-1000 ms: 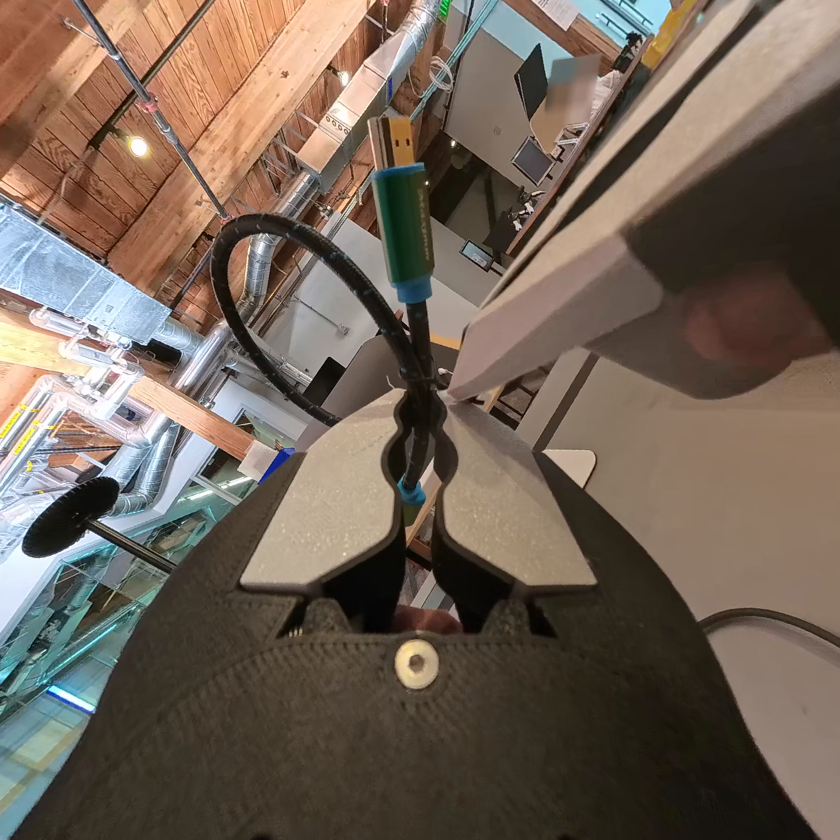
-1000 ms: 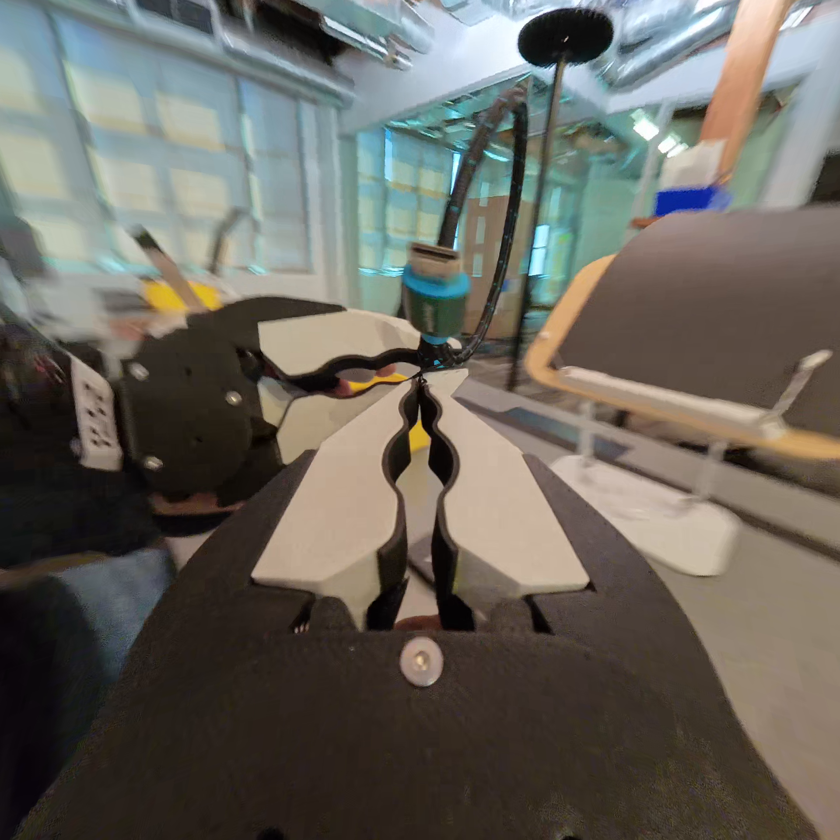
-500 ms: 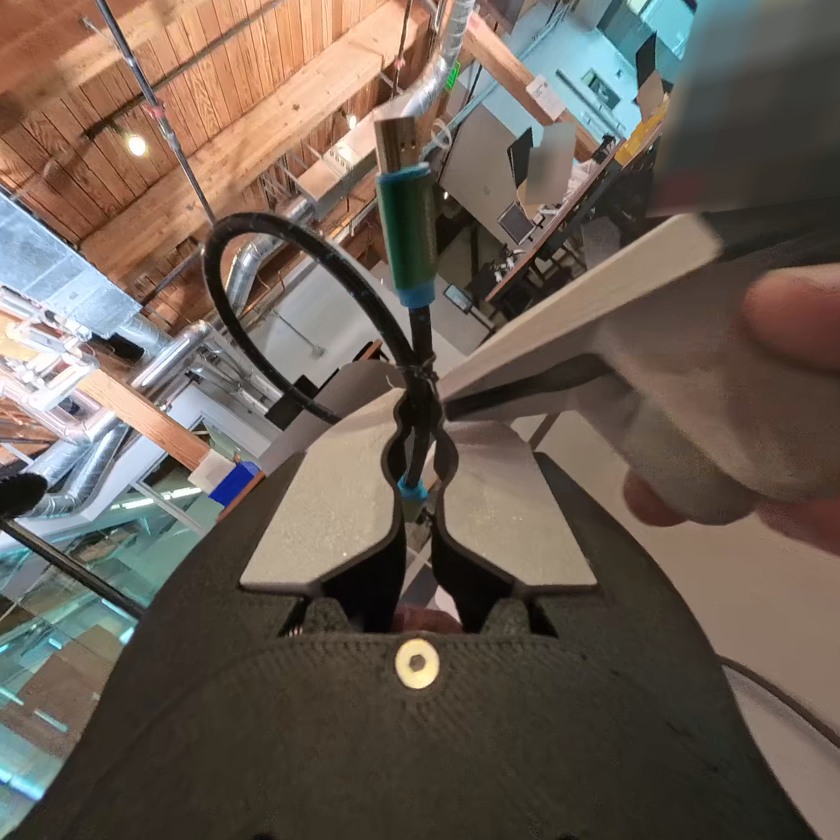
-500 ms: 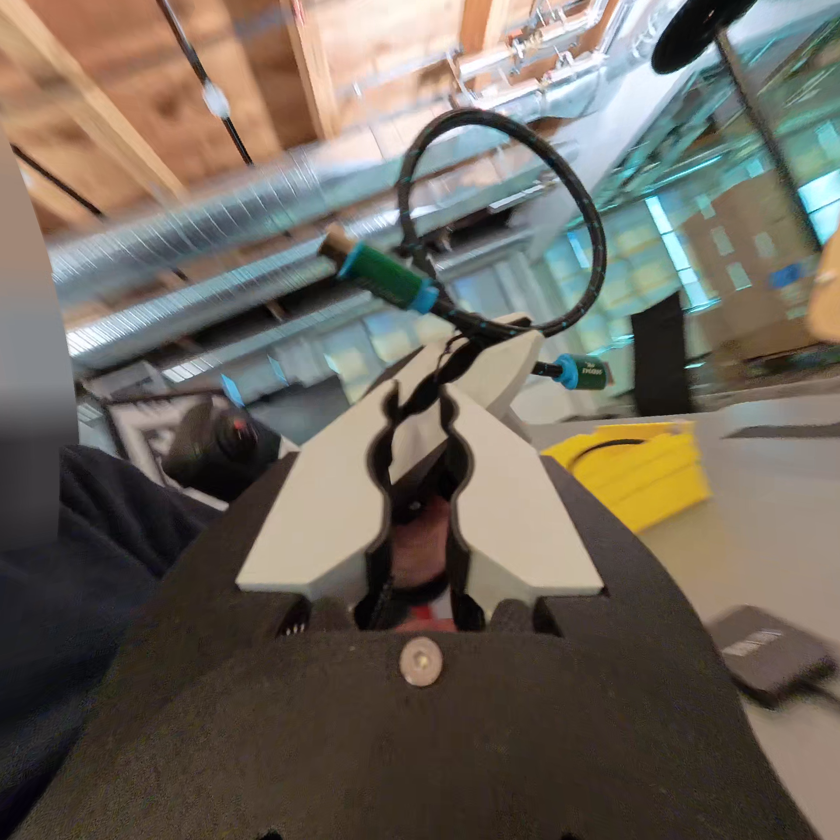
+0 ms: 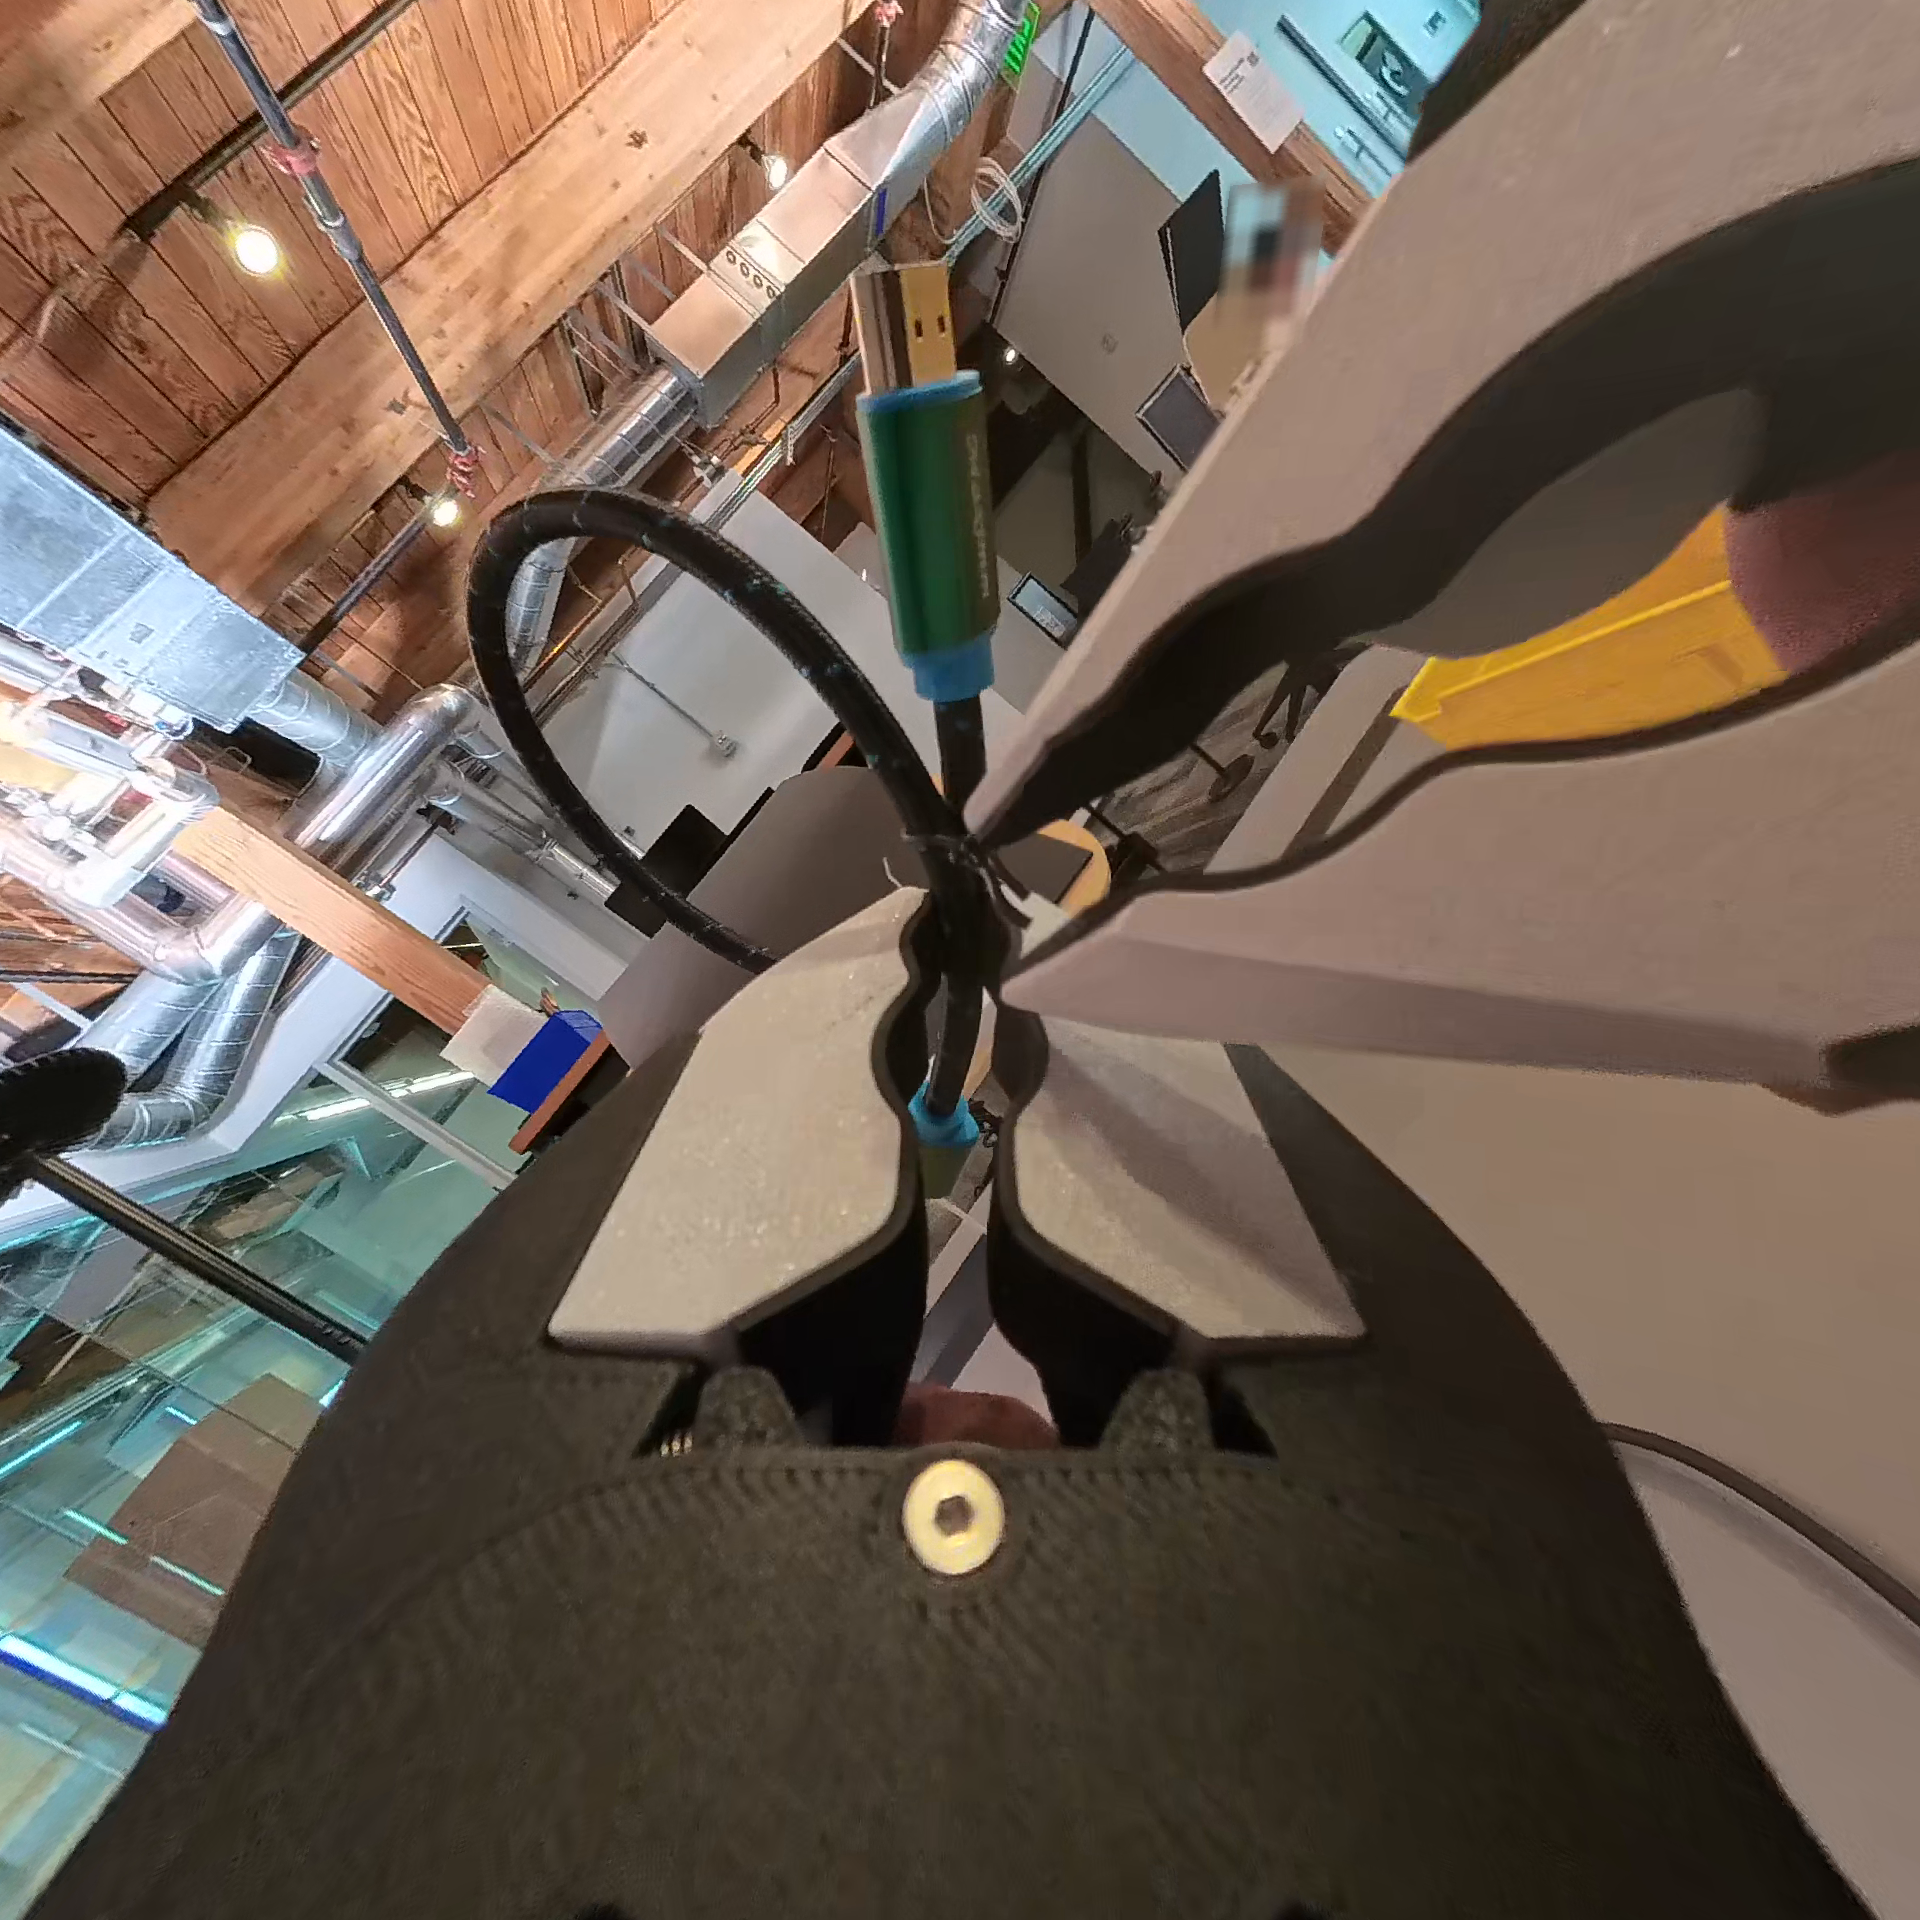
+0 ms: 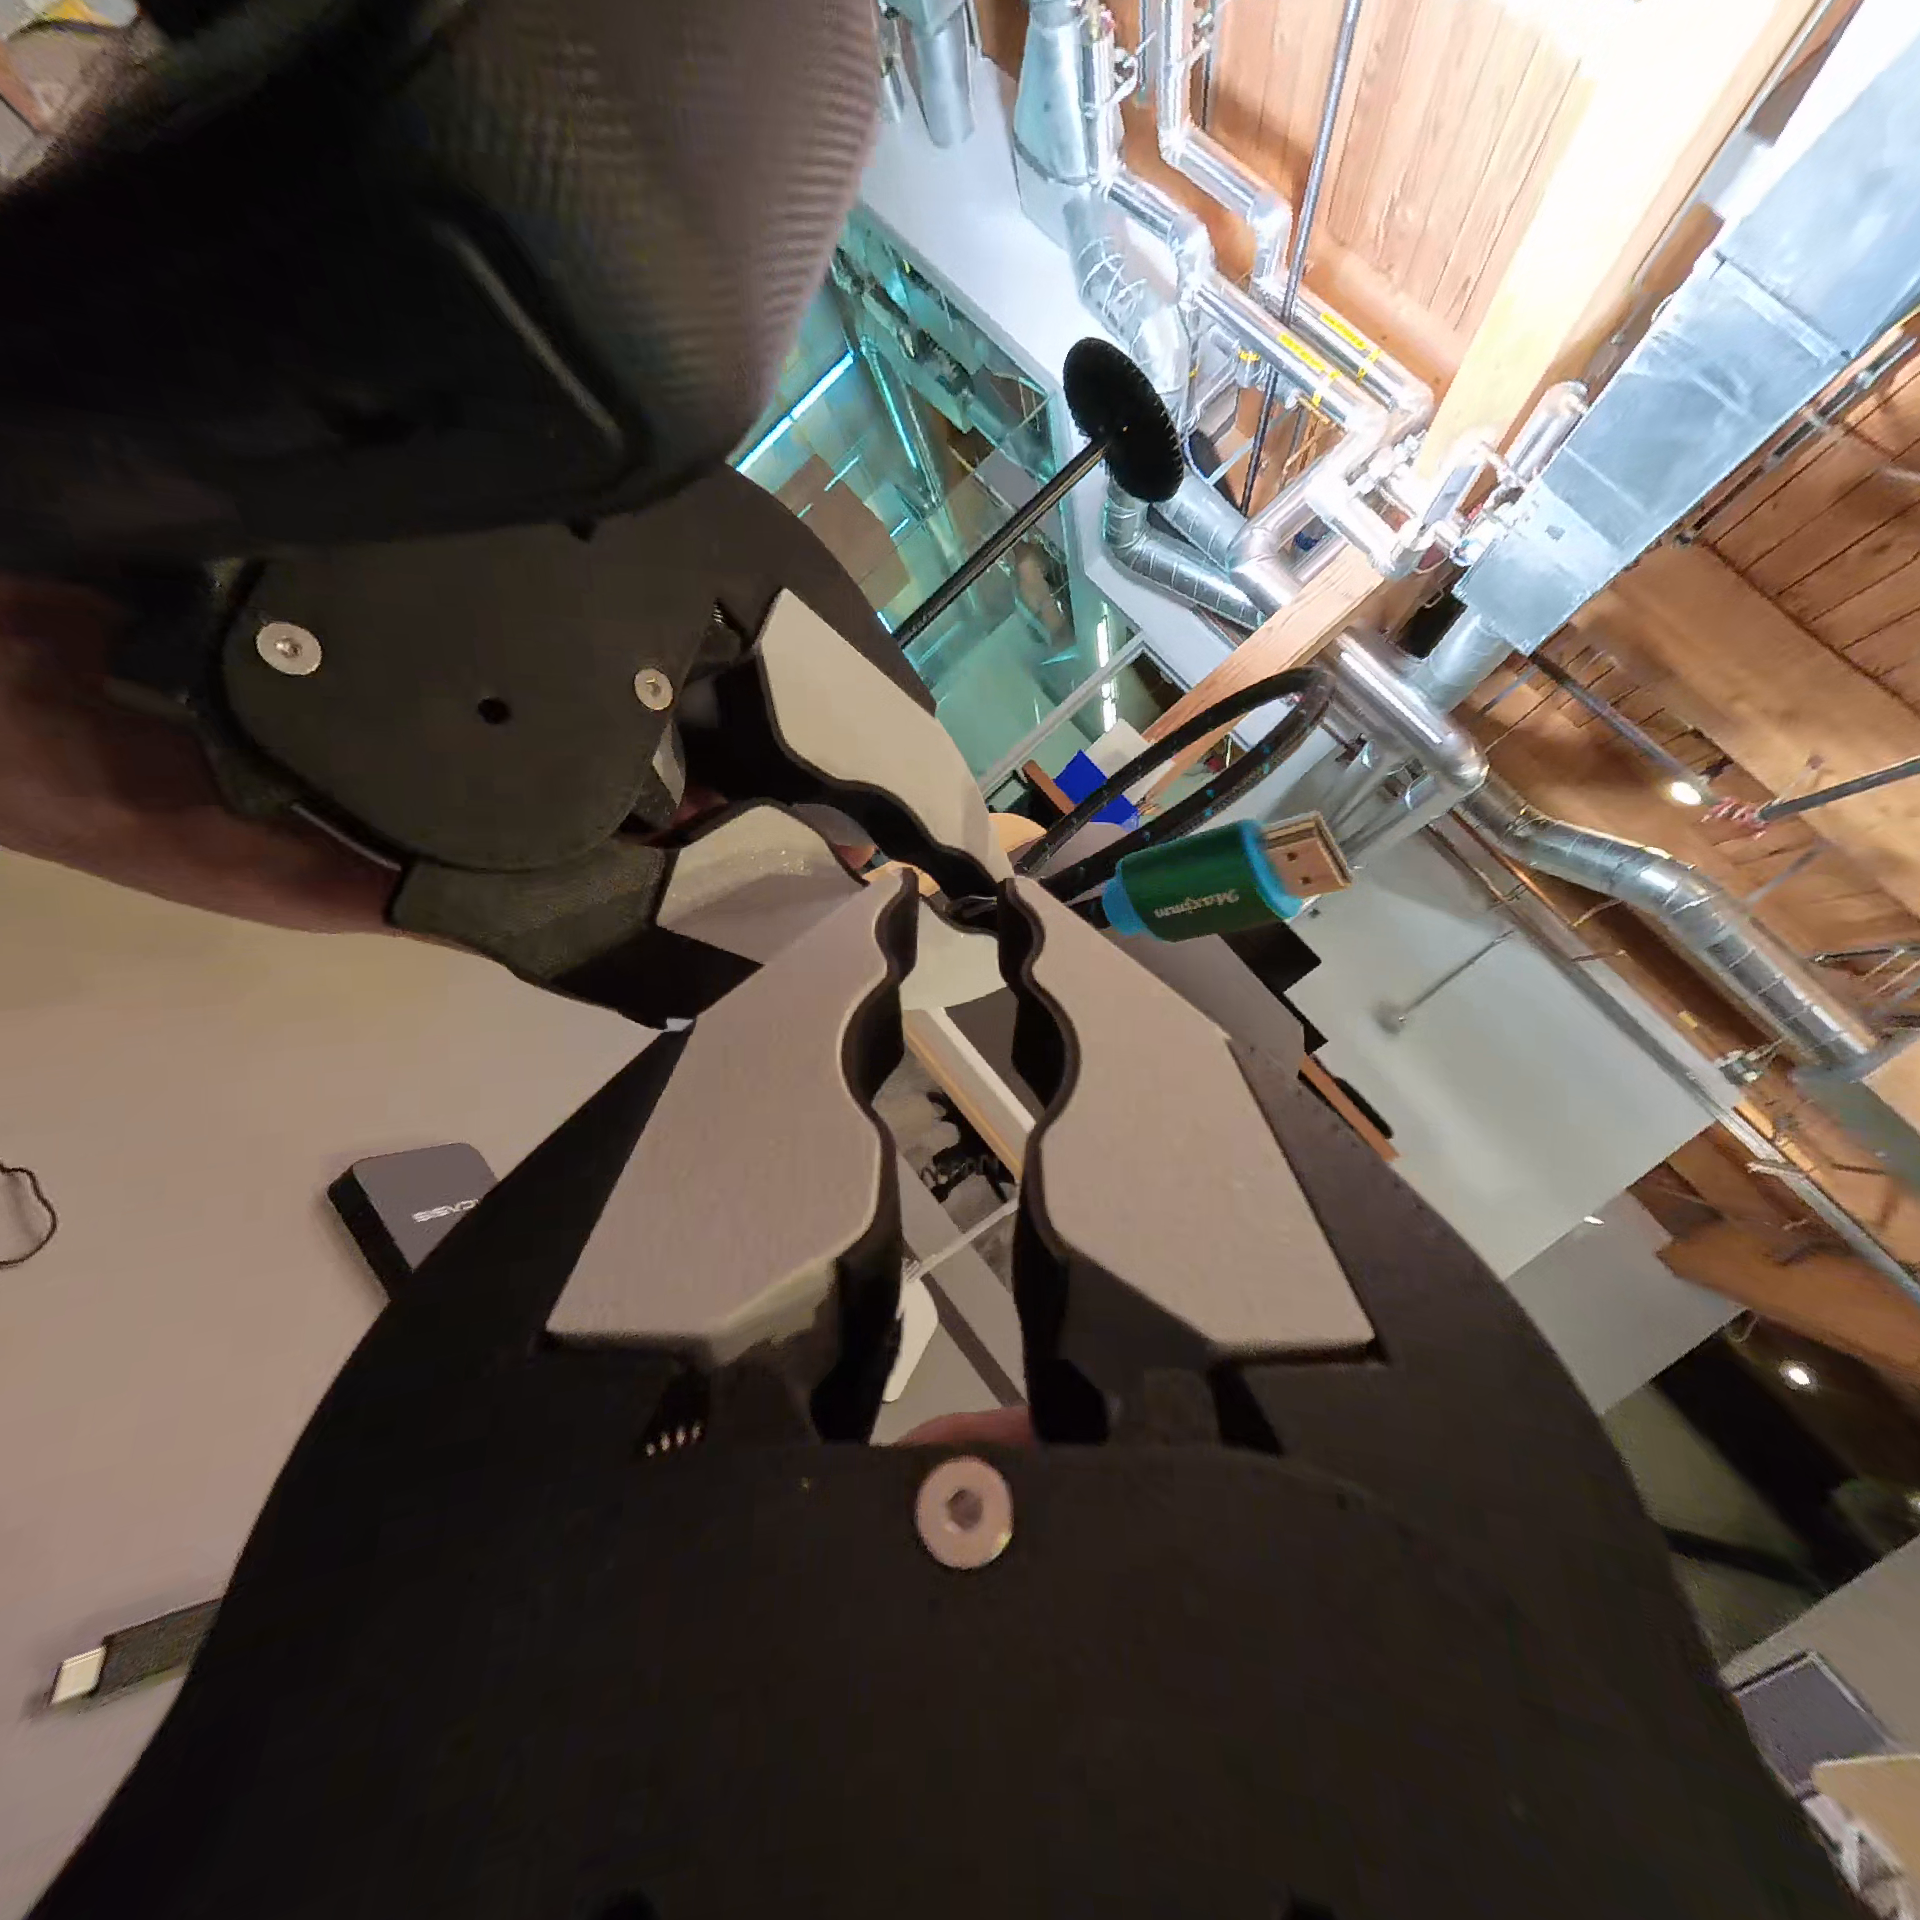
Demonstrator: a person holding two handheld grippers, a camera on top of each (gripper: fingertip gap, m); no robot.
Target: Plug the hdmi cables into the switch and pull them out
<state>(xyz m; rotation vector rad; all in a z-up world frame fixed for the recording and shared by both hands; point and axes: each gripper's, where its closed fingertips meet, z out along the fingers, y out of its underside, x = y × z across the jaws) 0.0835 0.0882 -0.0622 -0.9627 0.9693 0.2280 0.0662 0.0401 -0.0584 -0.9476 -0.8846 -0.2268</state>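
Note:
A black braided HDMI cable (image 5: 582, 582) with green plugs is coiled in a loop and bound by a thin tie (image 5: 951, 847). My left gripper (image 5: 956, 925) is shut on the cable just below the tie and holds it up in the air, one green plug (image 5: 935, 520) pointing upward. My right gripper (image 6: 956, 894) is open, its fingers (image 5: 1351, 416) reaching in from the right with the tips on either side of the tie. The green plug (image 6: 1205, 883) also shows in the right wrist view. The dark switch box (image 6: 416, 1210) lies on the grey table (image 6: 208, 1039) below.
A yellow bin (image 5: 1610, 665) stands behind the right gripper. A small grey adapter (image 6: 135, 1662) and a thin black wire (image 6: 26, 1216) lie on the table's left part. Another cable (image 5: 1766, 1496) runs over the table. A black stand with a disc (image 6: 1122, 436) rises behind. About 5 centimetres separates my left fingertips from my right. From either gripper's tips it is about 25 centimetres to the small grey adapter (image 6: 135, 1662).
My right gripper has swung round and opened from shut, its tips now around the tie. My left gripper has kept hold of the cable, nearly still.

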